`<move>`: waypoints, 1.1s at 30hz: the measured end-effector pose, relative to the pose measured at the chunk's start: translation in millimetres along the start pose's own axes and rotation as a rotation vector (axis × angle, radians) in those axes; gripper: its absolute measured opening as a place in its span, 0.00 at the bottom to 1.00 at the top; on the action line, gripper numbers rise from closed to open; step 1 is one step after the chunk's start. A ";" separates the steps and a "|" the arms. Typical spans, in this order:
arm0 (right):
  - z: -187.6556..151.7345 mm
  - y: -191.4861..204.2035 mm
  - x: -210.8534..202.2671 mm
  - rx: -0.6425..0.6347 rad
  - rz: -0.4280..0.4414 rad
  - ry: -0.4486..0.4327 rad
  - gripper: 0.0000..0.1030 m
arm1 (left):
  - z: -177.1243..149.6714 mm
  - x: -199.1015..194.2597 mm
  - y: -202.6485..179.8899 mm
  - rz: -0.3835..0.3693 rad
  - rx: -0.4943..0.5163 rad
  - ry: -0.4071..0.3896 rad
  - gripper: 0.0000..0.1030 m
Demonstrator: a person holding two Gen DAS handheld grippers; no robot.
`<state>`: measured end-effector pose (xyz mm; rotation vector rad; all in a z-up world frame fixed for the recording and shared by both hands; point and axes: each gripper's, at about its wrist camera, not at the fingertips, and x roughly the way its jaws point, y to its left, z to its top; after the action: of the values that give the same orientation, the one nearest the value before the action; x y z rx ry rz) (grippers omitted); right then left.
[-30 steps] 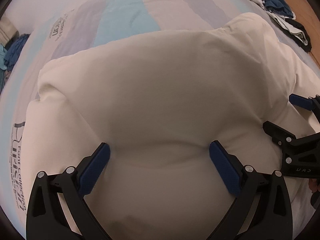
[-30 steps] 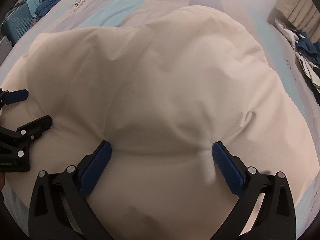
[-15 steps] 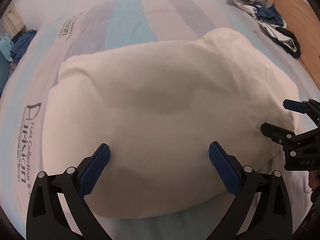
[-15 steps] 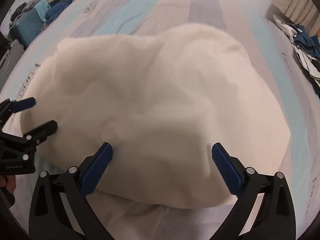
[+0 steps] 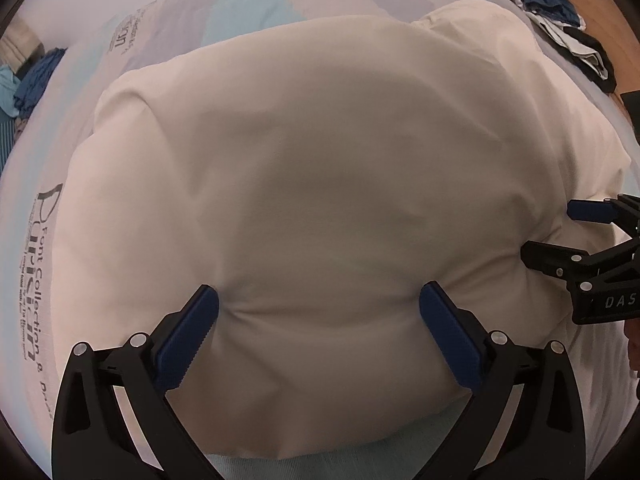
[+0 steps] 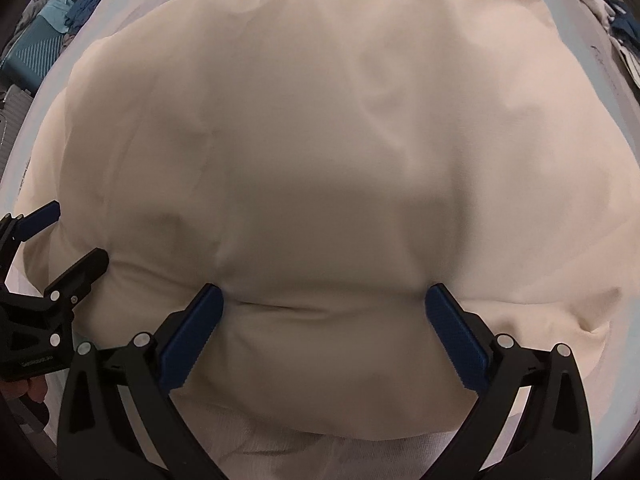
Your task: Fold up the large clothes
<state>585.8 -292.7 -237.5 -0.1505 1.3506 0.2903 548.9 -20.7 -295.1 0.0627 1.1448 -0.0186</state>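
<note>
Left wrist view — left gripper (image 5: pixel 318 320) and right gripper (image 6: pixel 324 320) both spread wide, pressing into cream garment (image 5: pixel 320 180); bedsheet (image 5: pixel 38 256) showing "Font Collection"; right gripper body reading "DAS".

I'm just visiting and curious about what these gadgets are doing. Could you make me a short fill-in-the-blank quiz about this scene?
1. The big garment spread between the grippers is ____ in colour.
2. The pads on the left gripper fingers are ____.
3. Both the left gripper and the right gripper have their jaws ____.
4. The printed lettering on the bedding is ____ in colour.

Missing words: cream; blue; open; black
</note>
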 end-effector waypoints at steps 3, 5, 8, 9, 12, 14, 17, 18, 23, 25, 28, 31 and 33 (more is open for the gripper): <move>1.5 -0.9 3.2 0.000 0.000 -0.001 0.95 | -1.2 1.6 0.8 -0.001 -0.001 0.002 0.95; 2.5 -1.3 4.5 0.001 -0.003 -0.003 0.95 | -1.5 2.7 -0.2 -0.002 -0.002 0.002 0.95; 3.5 -2.7 2.1 -0.001 -0.007 -0.005 0.95 | 0.3 -0.5 -0.7 -0.012 -0.002 0.003 0.95; 4.5 -2.8 0.8 0.000 -0.007 -0.004 0.95 | 3.1 -2.7 1.2 -0.029 -0.002 0.008 0.95; 7.2 -3.3 -9.4 0.002 0.000 -0.002 0.94 | 8.2 -16.5 13.5 -0.068 0.006 0.022 0.94; 7.4 -5.9 -21.9 -0.003 0.001 -0.016 0.94 | 13.0 -30.5 31.0 -0.066 -0.021 0.015 0.94; 12.0 -3.2 -40.0 -0.026 -0.012 -0.061 0.93 | 17.8 -42.8 68.3 -0.040 -0.071 0.007 0.94; 14.5 -2.0 -45.3 -0.028 -0.008 -0.074 0.93 | 20.5 -46.4 91.8 -0.027 -0.103 0.005 0.94; 43.3 14.2 -66.1 -0.058 0.006 -0.142 0.93 | 28.8 -30.4 164.2 -0.085 -0.214 0.078 0.94; 62.4 20.0 -64.8 -0.079 -0.003 -0.149 0.93 | 31.6 -12.0 184.9 -0.213 -0.277 0.143 0.94; 75.5 28.6 -49.0 -0.072 0.004 -0.121 0.93 | 34.5 9.0 193.7 -0.329 -0.267 0.188 0.94; 67.4 20.3 -43.6 -0.045 0.011 -0.093 0.93 | 31.6 21.3 185.0 -0.358 -0.230 0.221 0.94; 70.3 15.2 -38.7 -0.030 0.018 -0.085 0.93 | 30.7 25.6 183.4 -0.367 -0.226 0.226 0.95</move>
<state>639.9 -263.5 -183.7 -0.1493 1.2639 0.3285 596.0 160.9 -298.4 -0.3552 1.3645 -0.2123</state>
